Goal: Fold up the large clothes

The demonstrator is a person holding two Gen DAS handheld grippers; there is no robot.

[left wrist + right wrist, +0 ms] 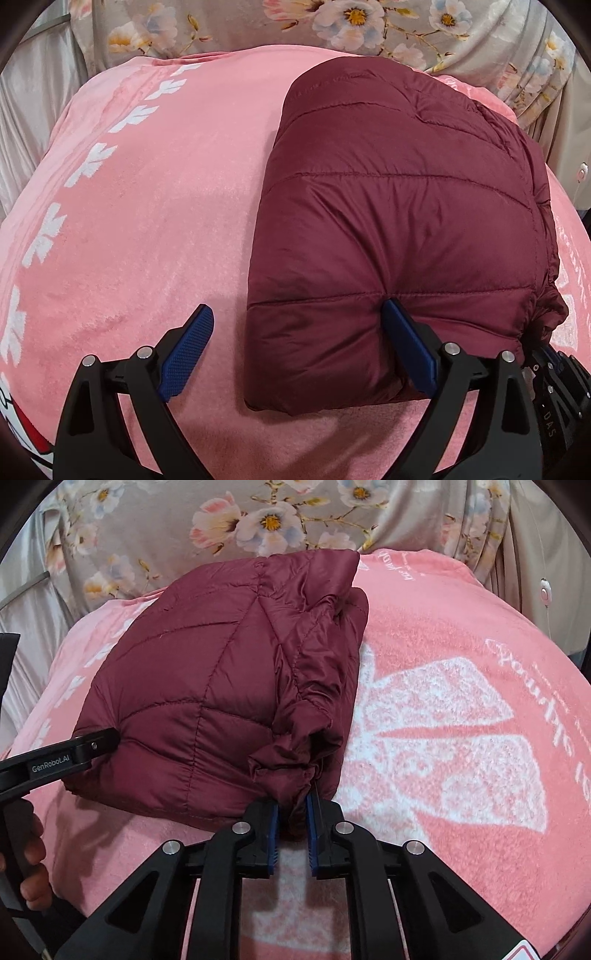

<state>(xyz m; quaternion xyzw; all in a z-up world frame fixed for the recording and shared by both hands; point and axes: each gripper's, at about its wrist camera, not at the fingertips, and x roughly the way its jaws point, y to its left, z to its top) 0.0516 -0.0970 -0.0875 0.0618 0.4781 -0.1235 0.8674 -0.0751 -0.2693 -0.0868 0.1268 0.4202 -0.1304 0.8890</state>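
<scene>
Folded maroon puffer jacket [399, 221] on pink blanket [147, 221]; left gripper [299, 332] spread, right gripper [292, 812] pinching bunched corner; risk: slick padding springing open on release.

The folded jacket [399, 229] lies on the blanket [147, 221], ahead of the left gripper [297, 347] and to its right. Behind the blanket hangs a curtain [369, 29].
</scene>
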